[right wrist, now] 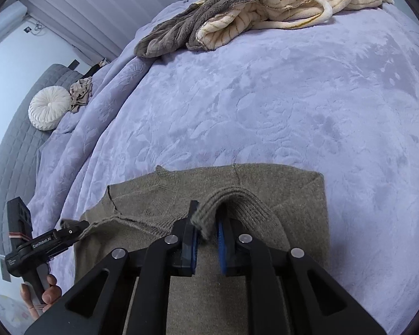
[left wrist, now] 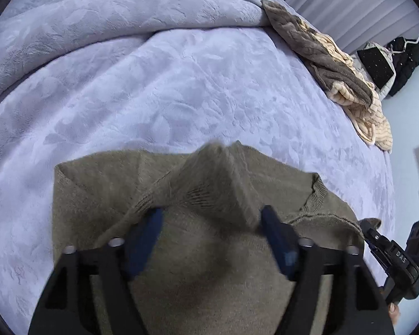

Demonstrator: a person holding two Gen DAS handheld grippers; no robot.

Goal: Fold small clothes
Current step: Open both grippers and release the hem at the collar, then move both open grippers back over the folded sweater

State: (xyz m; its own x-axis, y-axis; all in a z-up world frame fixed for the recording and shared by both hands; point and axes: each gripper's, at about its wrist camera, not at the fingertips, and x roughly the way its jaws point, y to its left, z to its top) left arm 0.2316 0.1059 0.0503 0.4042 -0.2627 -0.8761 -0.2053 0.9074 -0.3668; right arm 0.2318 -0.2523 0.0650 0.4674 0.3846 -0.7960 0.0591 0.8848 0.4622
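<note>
An olive-brown knit sweater [left wrist: 97,189] [right wrist: 279,178] lies flat on the lilac bed cover [left wrist: 181,89] [right wrist: 265,97]. In the left wrist view, my left gripper [left wrist: 211,223] stands wide open over it. A blurred fold of sleeve [left wrist: 218,173] hangs loose between the fingers, and neither pad touches it. In the right wrist view, my right gripper [right wrist: 208,209] has its jaws slightly apart. The ribbed cuff [right wrist: 237,195] drapes over the right finger, its end lying loose in the narrow gap. Each gripper shows in the other's view: right gripper [left wrist: 368,226], left gripper [right wrist: 69,224].
A heap of beige striped and grey fleece clothes [left wrist: 335,64] [right wrist: 265,8] lies at the far side of the bed. A bunched duvet [left wrist: 97,14] runs along the back. A round white cushion [right wrist: 49,109] rests by the grey headboard [right wrist: 14,139]. A person's hand [right wrist: 50,290] holds the left gripper.
</note>
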